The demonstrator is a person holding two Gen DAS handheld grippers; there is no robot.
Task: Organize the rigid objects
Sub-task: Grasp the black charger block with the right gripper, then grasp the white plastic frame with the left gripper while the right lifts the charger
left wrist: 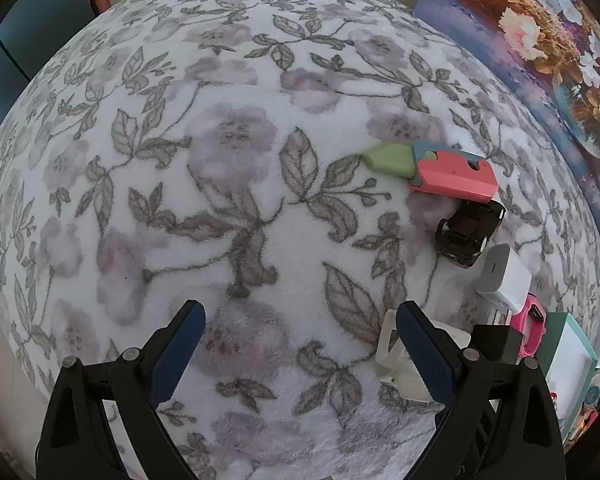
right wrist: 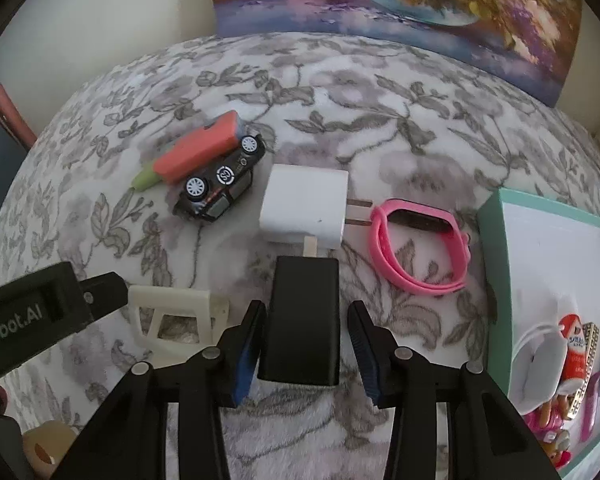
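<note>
While straddling black charger (right wrist: 300,340) with right tongs (right wrist: 307,310), half-wide, right pad not pressing; lying near centre on blanket (left wrist: 220,160), just behind white plug (right wrist: 304,208). Left tongs (left wrist: 300,312) wide, empty.

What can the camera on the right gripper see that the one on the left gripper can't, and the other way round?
Only the right wrist view shows the toy car's underside with its wheels, the whole loop of the pink wristband, the things lying inside the teal-rimmed box, and the right gripper straddling the black charger.

Only the left wrist view shows the left gripper open over bare floral blanket.

Both show the pink and green toy, white charger, cream plastic frame and flower painting.
</note>
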